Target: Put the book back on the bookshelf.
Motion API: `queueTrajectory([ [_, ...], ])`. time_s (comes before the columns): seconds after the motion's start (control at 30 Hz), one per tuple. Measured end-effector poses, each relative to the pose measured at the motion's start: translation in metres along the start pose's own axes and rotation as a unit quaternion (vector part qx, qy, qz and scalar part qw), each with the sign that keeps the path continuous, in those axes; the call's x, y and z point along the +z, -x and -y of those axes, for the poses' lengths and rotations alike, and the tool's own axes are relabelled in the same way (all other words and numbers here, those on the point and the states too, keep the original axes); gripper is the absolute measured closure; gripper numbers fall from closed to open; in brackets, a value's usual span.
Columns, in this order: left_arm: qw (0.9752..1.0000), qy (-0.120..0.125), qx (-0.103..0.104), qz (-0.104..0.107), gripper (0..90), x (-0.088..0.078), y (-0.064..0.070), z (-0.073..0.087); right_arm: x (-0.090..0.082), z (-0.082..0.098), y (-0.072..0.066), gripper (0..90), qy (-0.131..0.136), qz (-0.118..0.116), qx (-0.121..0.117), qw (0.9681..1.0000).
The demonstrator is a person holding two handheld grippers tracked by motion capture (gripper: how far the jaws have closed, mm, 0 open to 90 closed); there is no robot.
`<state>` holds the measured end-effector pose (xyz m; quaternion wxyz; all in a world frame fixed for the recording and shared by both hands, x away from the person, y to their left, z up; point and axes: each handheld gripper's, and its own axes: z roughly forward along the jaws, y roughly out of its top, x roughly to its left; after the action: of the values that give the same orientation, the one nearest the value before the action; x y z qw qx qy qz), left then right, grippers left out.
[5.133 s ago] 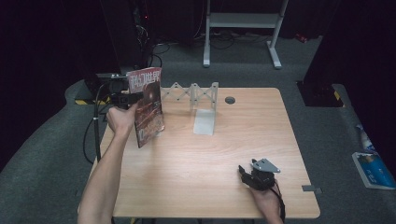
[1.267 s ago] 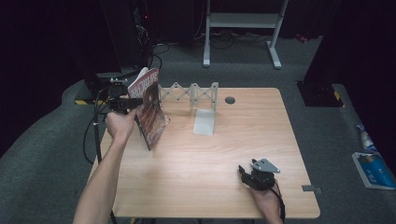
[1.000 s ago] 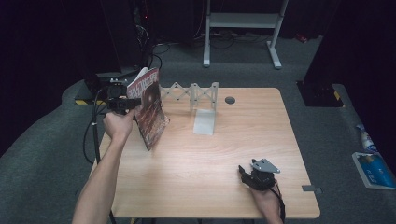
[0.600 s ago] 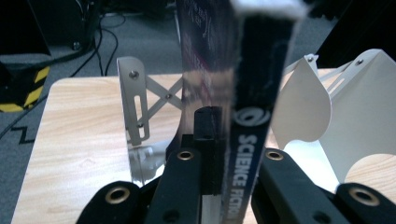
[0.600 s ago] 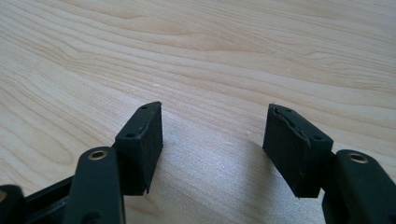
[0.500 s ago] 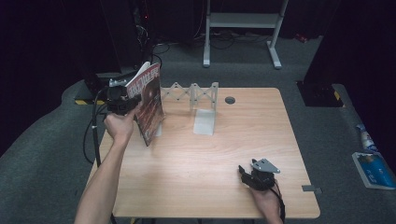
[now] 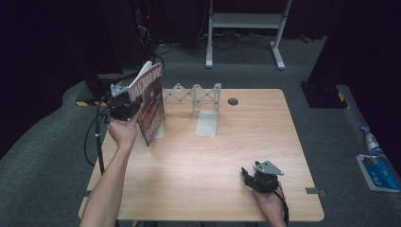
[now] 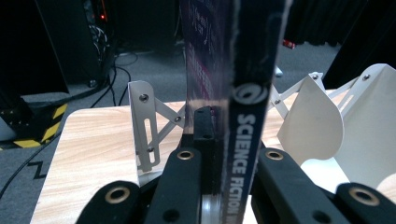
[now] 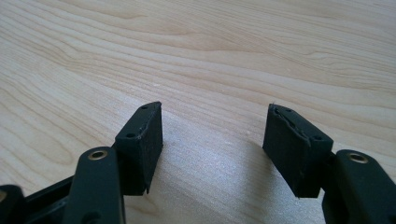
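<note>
A book (image 7: 150,101) with a dark red cover stands tilted over the table's back left, above the left end of a white accordion book rack (image 7: 196,94). My left gripper (image 7: 124,101) is shut on its spine edge. In the left gripper view the spine (image 8: 247,93) reads "SCIENCE FICTION" and is pinched between the jaws of the left gripper (image 8: 229,158), with the rack's white dividers (image 8: 144,126) on either side beyond it. My right gripper (image 7: 250,177) rests near the table's front right. In its own view the right gripper (image 9: 212,140) stands open over bare wood.
The wooden table (image 7: 227,161) has a round cable hole (image 7: 232,101) at the back. Cables and a black-and-yellow striped edge (image 7: 90,103) lie on the floor at left. A white frame (image 7: 246,21) stands behind, and a blue packet (image 7: 378,170) lies at right.
The left hand has turned the book more edge-on and shifted it slightly up and back toward the rack's left end. The right gripper has stayed in place.
</note>
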<state>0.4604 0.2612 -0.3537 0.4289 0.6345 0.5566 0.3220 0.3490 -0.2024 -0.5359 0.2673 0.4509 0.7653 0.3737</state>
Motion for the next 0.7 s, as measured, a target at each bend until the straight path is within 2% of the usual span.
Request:
queueTrajectory([
  [0.13,1.0000,0.007,0.006,-0.001,83.9,0.002,0.000,0.008,0.000,0.000,0.000,37.7,0.000,0.000,0.001,1.0000],
  [0.3,0.9999,0.009,0.007,0.008,83.7,0.004,-0.002,0.016,0.000,0.000,0.000,37.7,0.000,0.000,0.000,1.0000],
  [0.47,0.9999,-0.005,0.011,0.010,83.1,0.002,-0.006,0.017,0.000,0.000,0.000,37.7,0.000,0.000,0.000,1.0000],
  [0.7,0.9997,-0.021,0.005,0.008,82.3,-0.001,-0.015,0.019,0.000,0.000,0.000,37.6,0.000,0.000,0.000,1.0000],
])
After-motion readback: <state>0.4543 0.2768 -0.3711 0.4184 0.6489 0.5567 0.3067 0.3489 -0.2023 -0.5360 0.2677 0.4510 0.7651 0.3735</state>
